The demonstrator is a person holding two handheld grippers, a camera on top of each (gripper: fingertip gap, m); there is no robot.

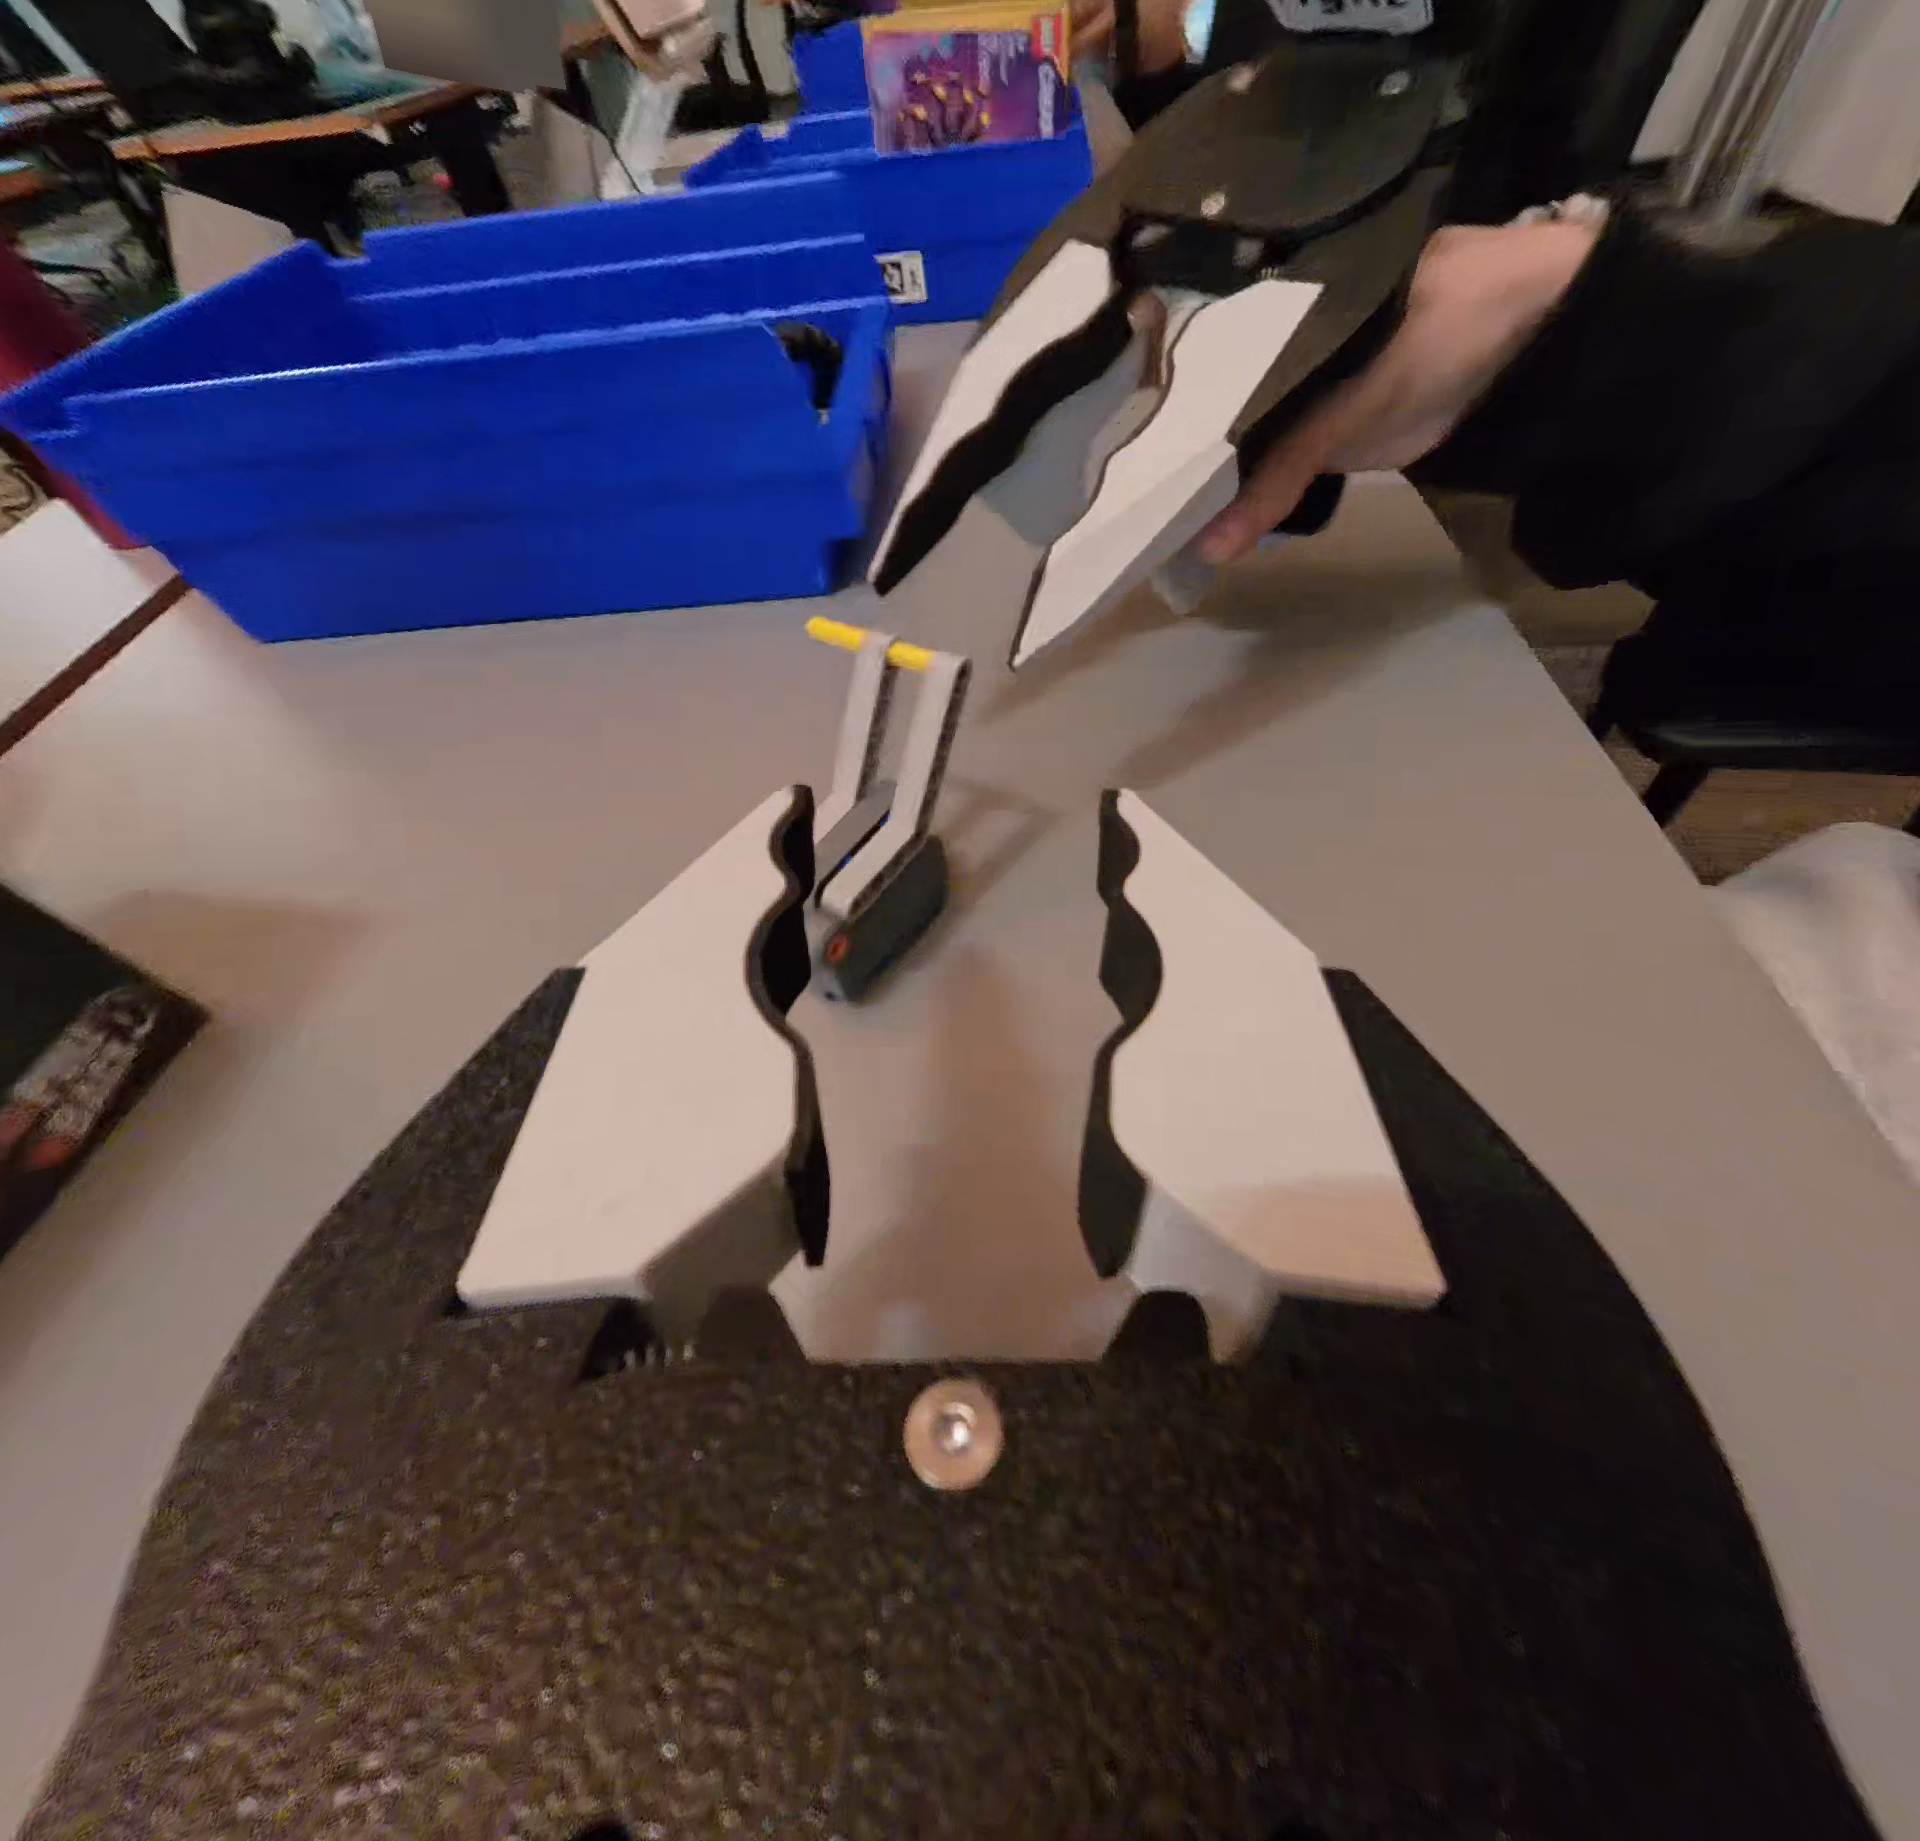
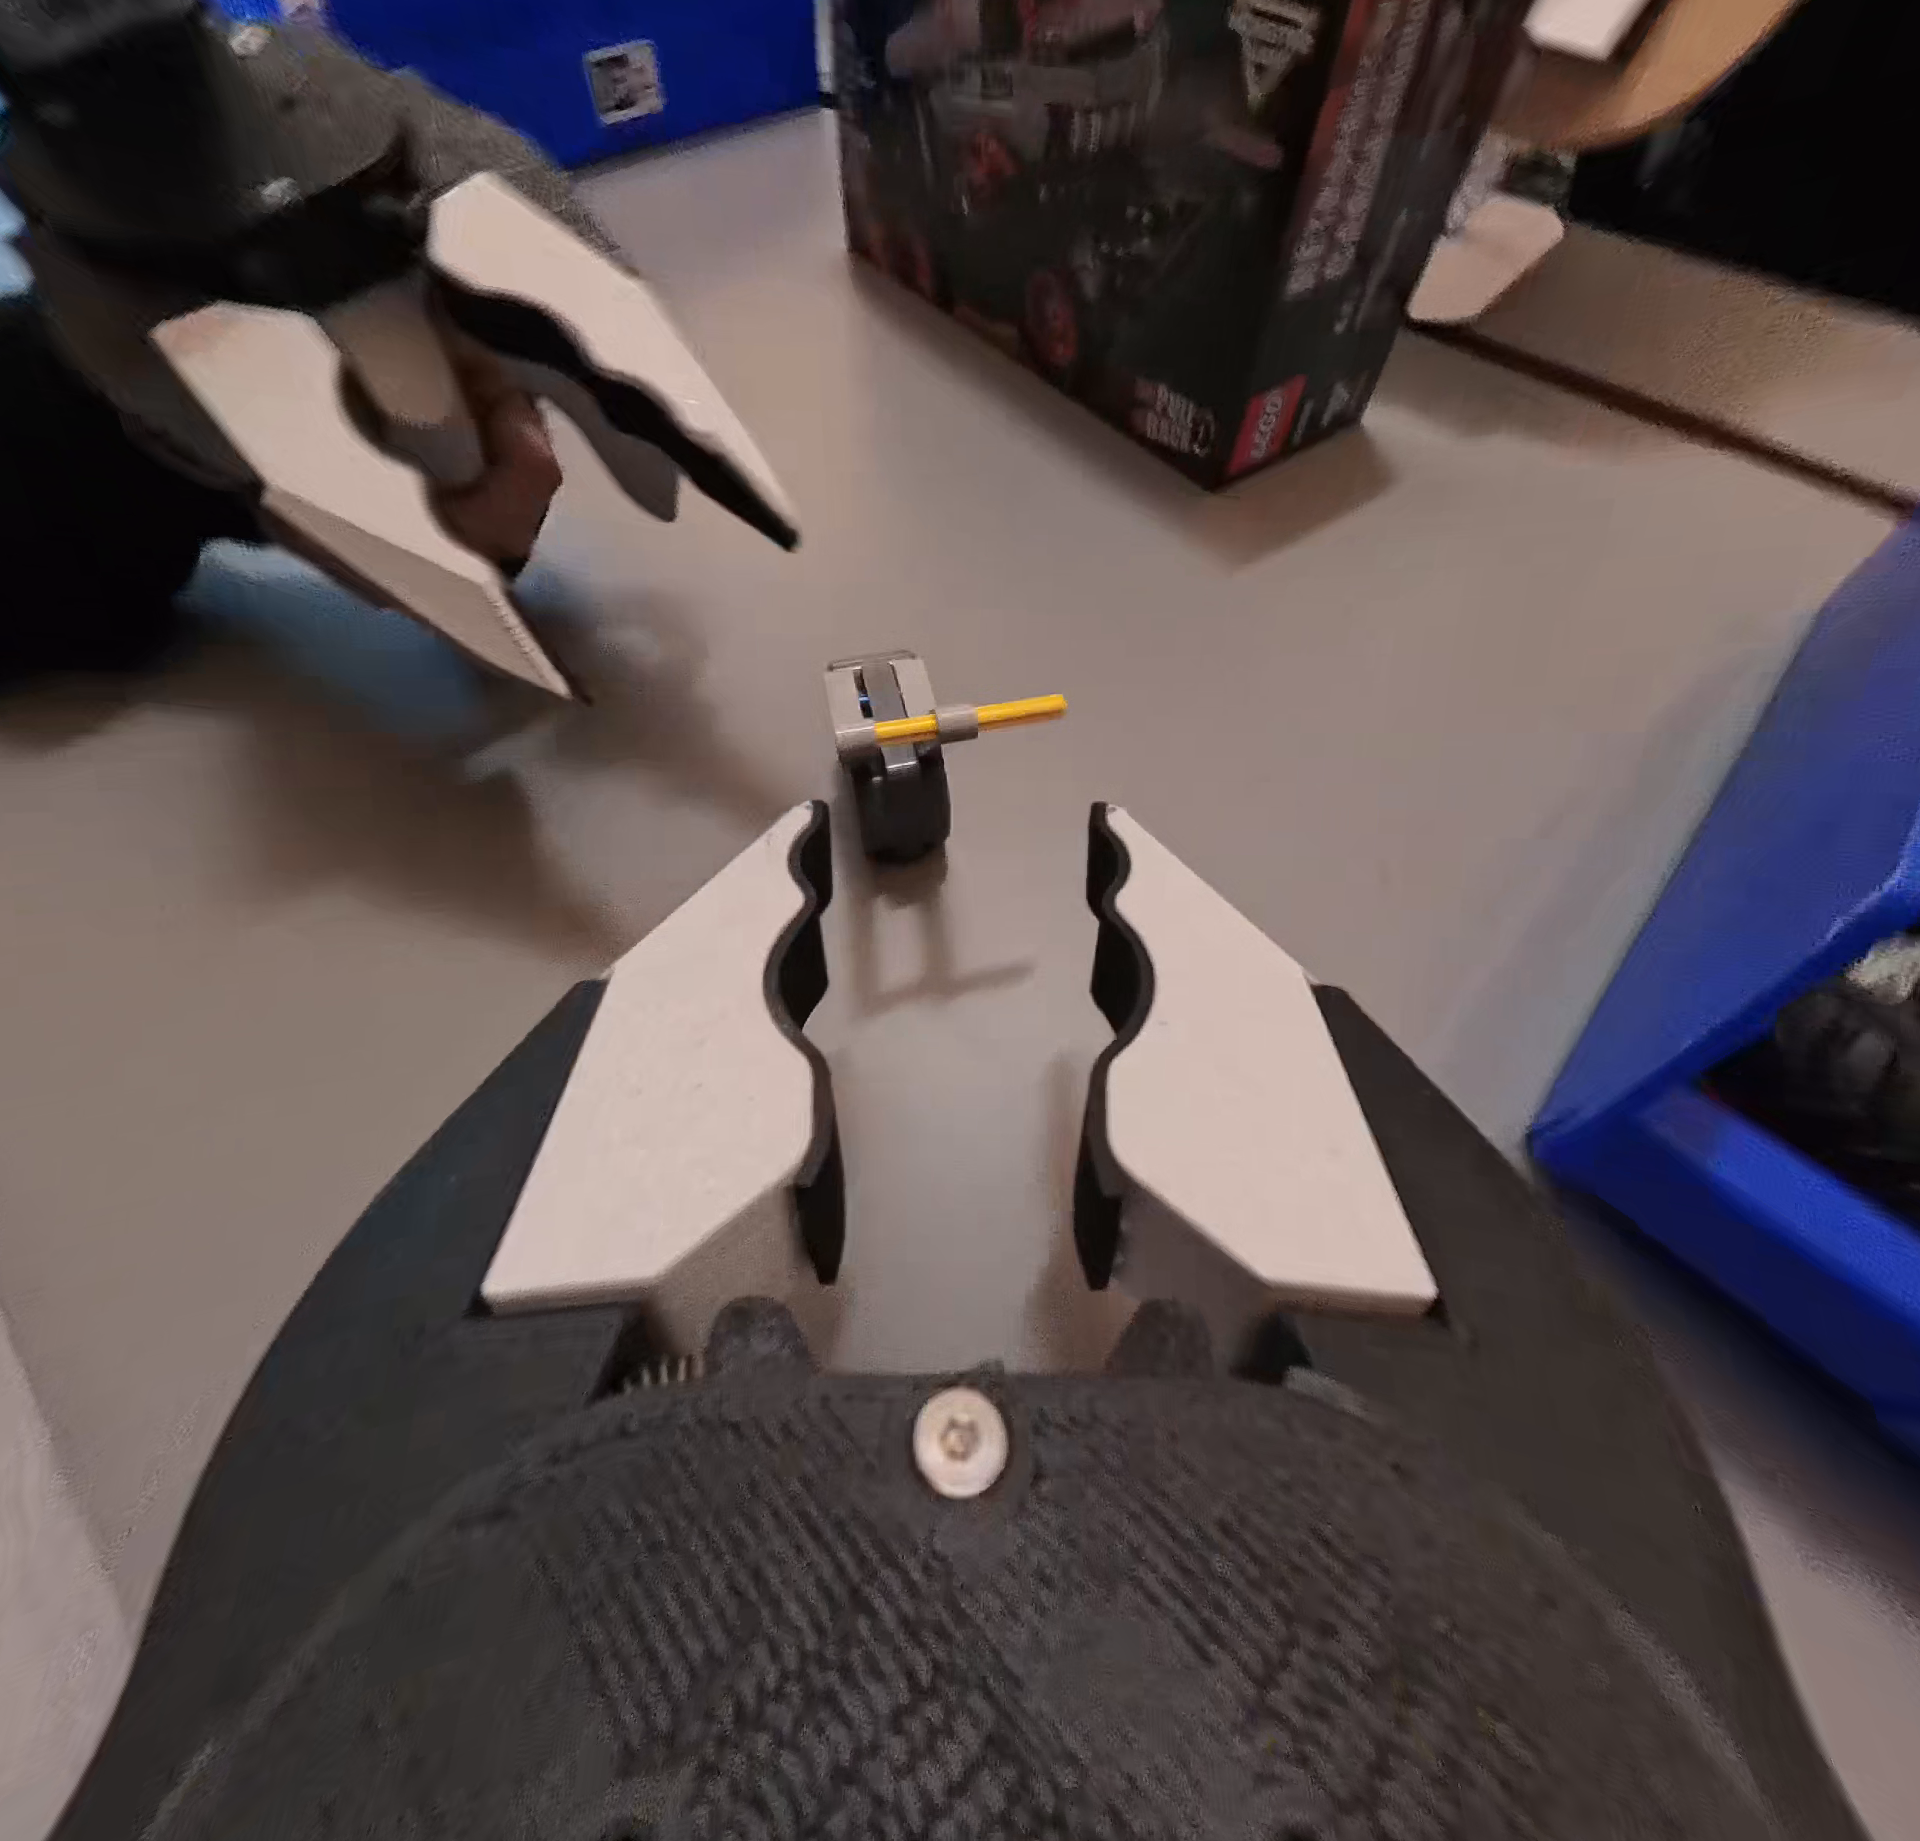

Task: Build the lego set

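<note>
we are early in the build: one small assembly (image 1: pixel 883 835) stands on the table (image 1: pixel 416 856), a dark block with two grey beams and one yellow axle (image 2: pixel 977 719) across their tops. most of the set is left. our left gripper (image 1: pixel 951 815) and right gripper (image 2: pixel 956 825) both gape wide, holding nothing, the assembly between them.

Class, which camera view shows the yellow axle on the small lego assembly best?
The right wrist view: the yellow axle lies broadside, sharp, its whole length visible across the grey beams. The left wrist view shows it farther off, blurred, foreshortened.
</note>
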